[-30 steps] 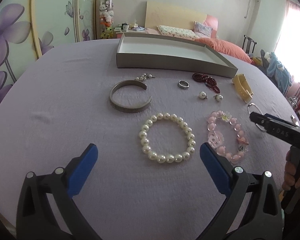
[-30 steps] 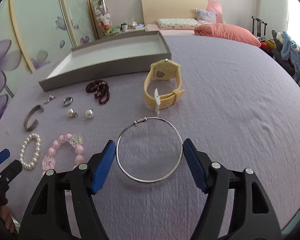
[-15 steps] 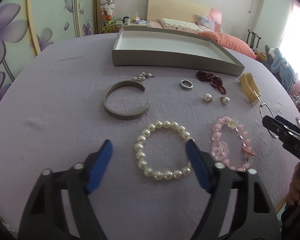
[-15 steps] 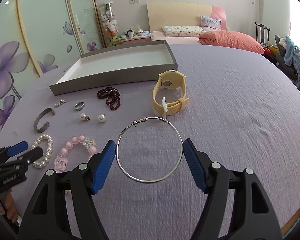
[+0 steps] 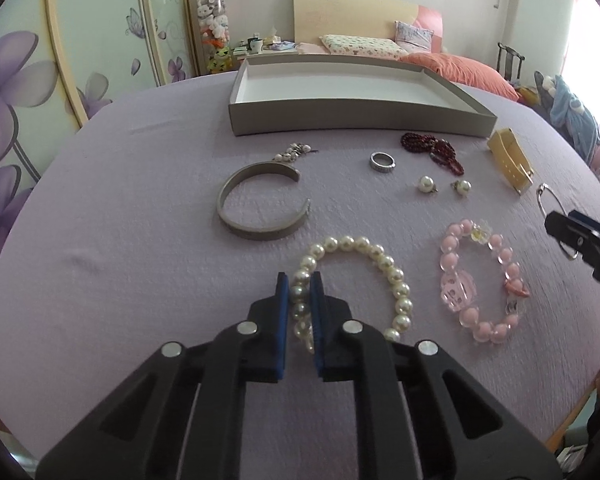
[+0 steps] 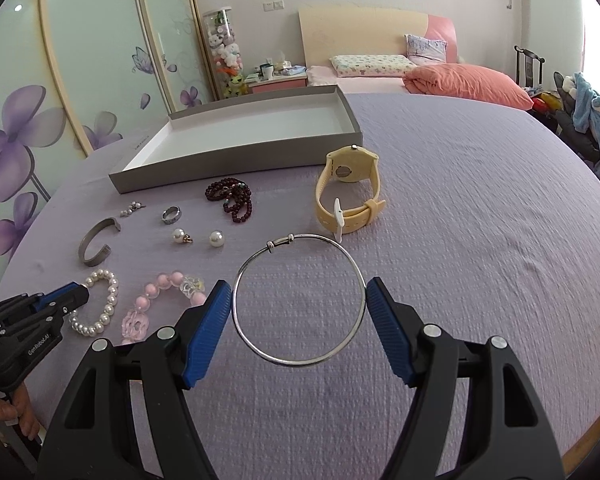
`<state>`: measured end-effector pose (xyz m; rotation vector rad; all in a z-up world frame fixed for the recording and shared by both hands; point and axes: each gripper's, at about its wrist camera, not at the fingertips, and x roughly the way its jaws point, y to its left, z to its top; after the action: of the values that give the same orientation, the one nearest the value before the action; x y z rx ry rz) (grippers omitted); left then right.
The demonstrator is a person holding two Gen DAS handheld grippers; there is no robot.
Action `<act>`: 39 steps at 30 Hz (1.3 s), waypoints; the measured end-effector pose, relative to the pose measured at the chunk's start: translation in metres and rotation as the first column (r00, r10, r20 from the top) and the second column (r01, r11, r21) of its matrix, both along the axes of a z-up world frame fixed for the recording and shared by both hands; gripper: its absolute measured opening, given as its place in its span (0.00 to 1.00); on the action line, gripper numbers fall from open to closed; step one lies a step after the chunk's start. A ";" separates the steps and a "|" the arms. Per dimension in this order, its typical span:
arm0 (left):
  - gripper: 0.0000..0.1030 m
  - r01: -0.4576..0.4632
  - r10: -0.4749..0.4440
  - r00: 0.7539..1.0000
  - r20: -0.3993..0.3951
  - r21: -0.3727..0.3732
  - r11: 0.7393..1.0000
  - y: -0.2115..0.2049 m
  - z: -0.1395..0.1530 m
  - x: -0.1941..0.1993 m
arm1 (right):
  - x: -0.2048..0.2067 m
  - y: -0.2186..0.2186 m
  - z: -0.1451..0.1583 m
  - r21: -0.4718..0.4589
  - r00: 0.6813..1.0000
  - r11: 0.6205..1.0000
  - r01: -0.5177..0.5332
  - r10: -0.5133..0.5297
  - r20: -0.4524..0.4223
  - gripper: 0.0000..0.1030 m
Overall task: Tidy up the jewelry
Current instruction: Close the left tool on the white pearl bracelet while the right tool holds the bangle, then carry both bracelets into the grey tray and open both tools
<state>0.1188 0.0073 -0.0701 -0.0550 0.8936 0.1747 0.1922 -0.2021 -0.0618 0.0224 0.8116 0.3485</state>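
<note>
**Closing on the pearl bracelet**

Left gripper point(image 5: 300, 292): jaws closing, blue pads pressed on the near-left beads of the pearl bracelet point(image 5: 384, 264), flat on the lilac cloth point(image 5: 140, 280) beside the pink bead bracelet point(image 5: 480, 280). Right gripper point(image 6: 298, 300): jaws apart, either side of the thin silver bangle point(image 6: 300, 240), just outside its rim. Grey tray point(image 5: 340, 120) beyond, bare inside.

Black two-finger grippers with blue pads

Each gripper, the left gripper point(image 5: 300, 300) and the right gripper point(image 6: 298, 308), fills the lower frame of its own view with matte black triangular arms, cut-out windows and round silver rivets; ribbed blue pads point(image 6: 208, 328) line the fingers. White "GenRobot.AI" lettering marks the black body at the lower left of the right wrist view.
</note>
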 end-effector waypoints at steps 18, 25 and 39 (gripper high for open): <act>0.09 0.084 -0.081 0.994 0.075 -0.045 0.995 0.004 0.025 -0.004 | -0.012 0.000 0.029 0.046 0.997 0.998 -0.037 0.034 0.062 0.69; 0.09 0.143 -0.110 0.969 0.220 -0.139 0.980 0.012 0.079 -0.006 | -0.001 0.005 0.052 0.079 0.993 0.995 -0.065 0.057 0.101 0.69; 0.09 0.192 -0.116 0.942 0.315 -0.221 0.956 0.024 0.153 0.053 | 0.066 0.025 0.093 0.139 0.990 0.986 -0.091 0.074 0.119 0.69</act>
<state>0.1721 0.0317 0.0824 -0.2382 0.6080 -0.0945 0.2579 -0.1769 0.0313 0.1036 0.6747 0.4824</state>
